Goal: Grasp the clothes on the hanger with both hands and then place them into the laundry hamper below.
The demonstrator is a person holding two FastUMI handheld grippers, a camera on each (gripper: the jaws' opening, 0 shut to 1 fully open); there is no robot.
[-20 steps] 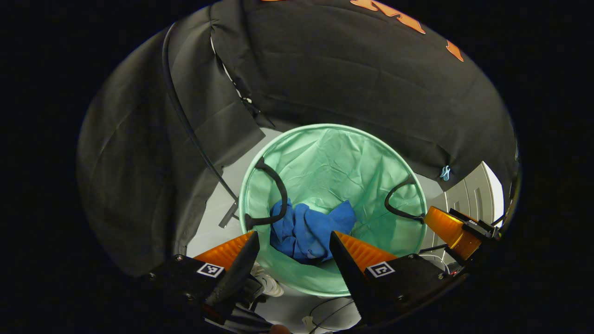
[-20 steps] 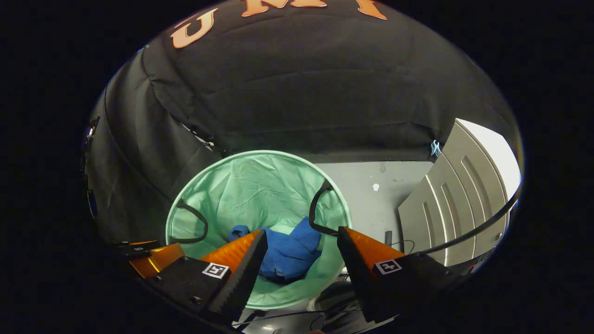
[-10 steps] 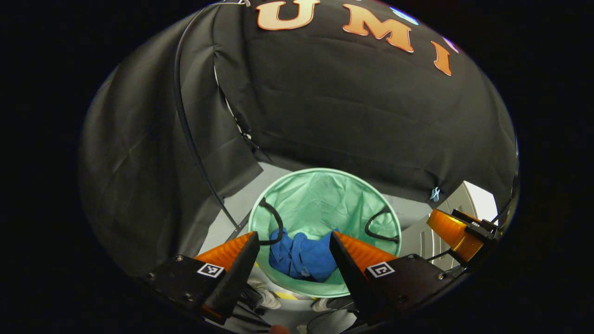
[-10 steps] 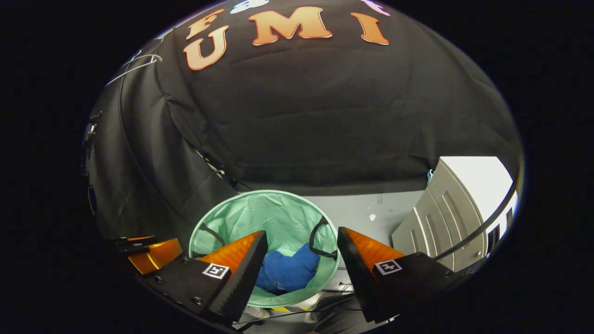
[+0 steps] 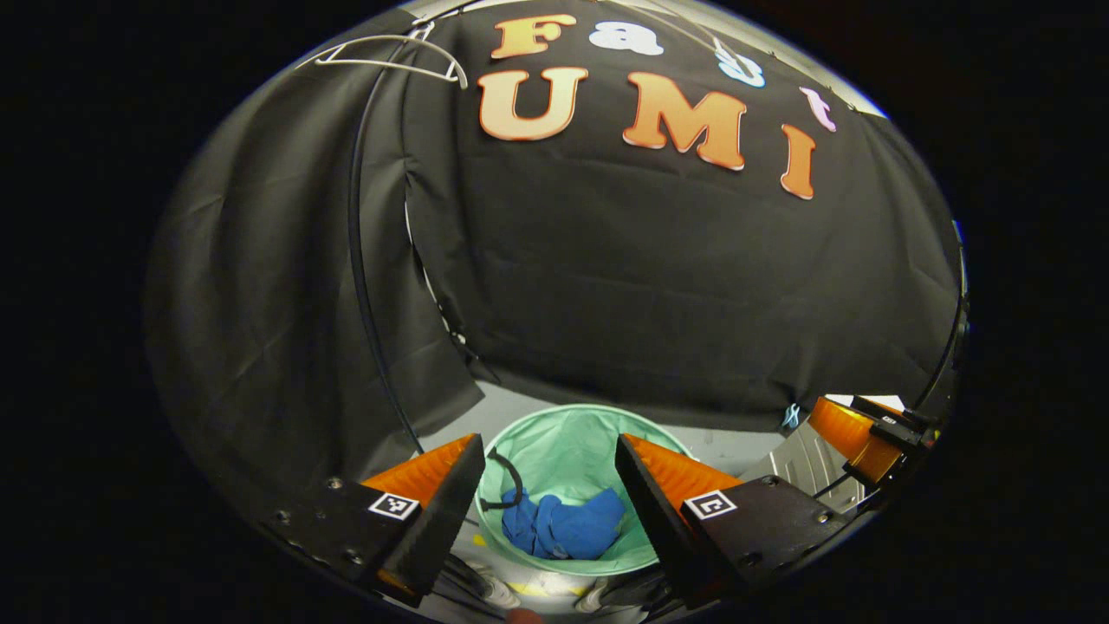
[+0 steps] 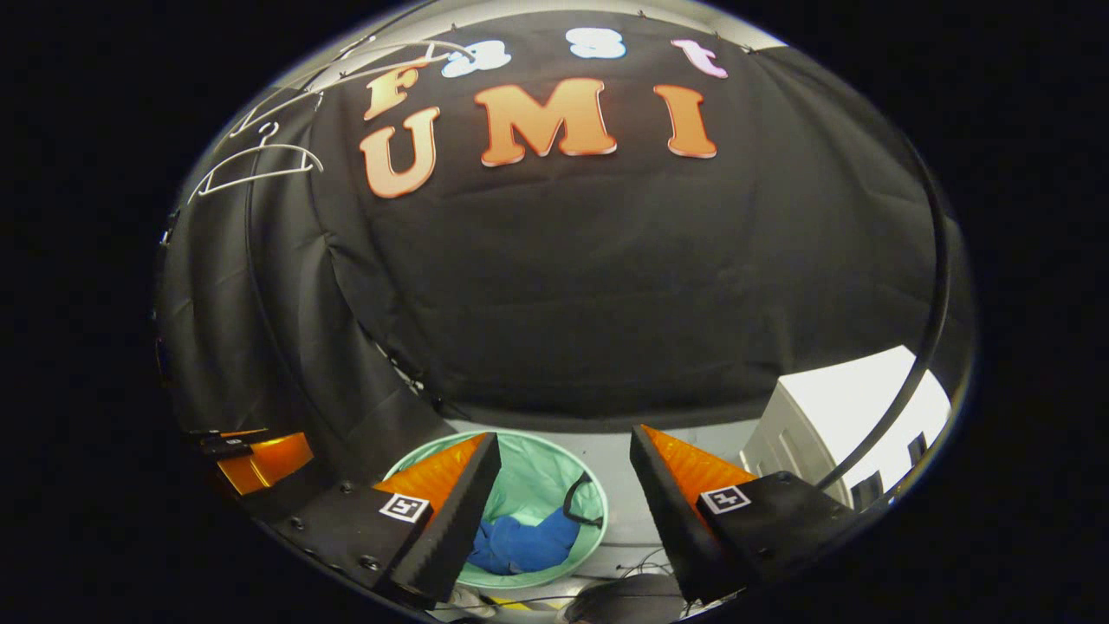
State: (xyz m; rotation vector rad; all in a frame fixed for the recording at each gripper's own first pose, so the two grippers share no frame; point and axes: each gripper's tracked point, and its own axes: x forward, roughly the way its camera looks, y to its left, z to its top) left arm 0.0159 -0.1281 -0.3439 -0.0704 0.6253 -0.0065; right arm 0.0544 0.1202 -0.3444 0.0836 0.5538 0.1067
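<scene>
Left gripper view: blue clothes (image 5: pixel 563 527) lie in the hamper (image 5: pixel 572 433) below both released tools, left tool (image 5: pixel 544 498) and right tool (image 6: pixel 563 494).

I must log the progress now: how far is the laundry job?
Done: the blue clothes lie inside the green hamper, and the white hanger hangs bare. In hand: nothing; the left gripper and right gripper are both open above the hamper. Left: nothing visible.
</scene>
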